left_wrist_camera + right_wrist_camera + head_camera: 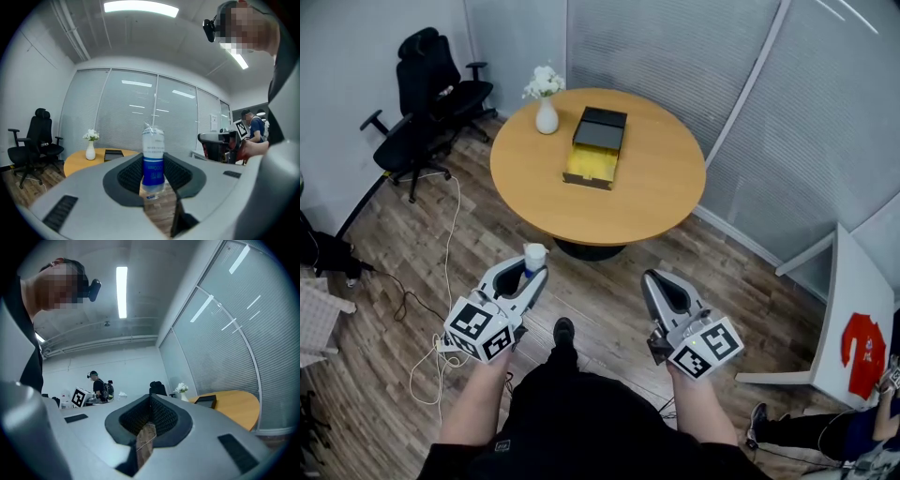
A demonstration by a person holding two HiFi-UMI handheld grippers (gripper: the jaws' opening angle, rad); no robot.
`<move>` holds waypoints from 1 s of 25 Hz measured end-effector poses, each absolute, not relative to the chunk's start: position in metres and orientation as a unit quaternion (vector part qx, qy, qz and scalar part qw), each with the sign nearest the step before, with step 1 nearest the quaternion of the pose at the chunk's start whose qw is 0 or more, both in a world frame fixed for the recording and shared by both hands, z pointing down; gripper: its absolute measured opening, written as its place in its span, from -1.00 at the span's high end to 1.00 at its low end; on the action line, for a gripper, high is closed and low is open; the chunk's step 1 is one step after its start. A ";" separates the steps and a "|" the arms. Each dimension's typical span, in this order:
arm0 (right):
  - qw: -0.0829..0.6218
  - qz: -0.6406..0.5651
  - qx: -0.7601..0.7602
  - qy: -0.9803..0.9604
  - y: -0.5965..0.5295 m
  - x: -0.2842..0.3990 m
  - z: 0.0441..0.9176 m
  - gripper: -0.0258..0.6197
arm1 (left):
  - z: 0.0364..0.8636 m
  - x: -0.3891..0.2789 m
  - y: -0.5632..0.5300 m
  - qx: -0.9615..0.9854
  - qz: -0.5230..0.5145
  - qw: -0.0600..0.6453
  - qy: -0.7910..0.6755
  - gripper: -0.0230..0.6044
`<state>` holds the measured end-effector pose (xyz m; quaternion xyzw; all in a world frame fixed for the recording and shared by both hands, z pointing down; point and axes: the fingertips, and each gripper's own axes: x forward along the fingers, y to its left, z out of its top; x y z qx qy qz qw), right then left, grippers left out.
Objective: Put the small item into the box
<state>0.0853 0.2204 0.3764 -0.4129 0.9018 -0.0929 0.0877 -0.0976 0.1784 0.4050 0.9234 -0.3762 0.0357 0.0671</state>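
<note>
My left gripper is shut on a small white bottle with a blue label, held upright above the wooden floor, short of the table. The left gripper view shows the bottle pinched between the black pads. My right gripper is shut with nothing in it, its jaws meeting tip to tip. On the round wooden table ahead lies the box, open, with a yellow inside and a black lid part behind. The box also appears far off in both gripper views.
A white vase with flowers stands on the table left of the box. Black office chairs stand at the far left. A white cable trails over the floor at the left. A white desk is at the right.
</note>
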 end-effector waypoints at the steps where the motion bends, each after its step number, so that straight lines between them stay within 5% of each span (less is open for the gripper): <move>1: 0.085 -0.095 -0.414 0.901 0.211 0.084 0.378 0.81 | 0.408 -0.101 0.167 0.923 0.035 0.070 -0.377 0.50; 25: 0.039 -0.086 -0.429 0.898 0.007 -0.008 0.353 0.81 | 0.408 -0.175 -0.041 0.932 -0.014 0.083 -0.351 0.50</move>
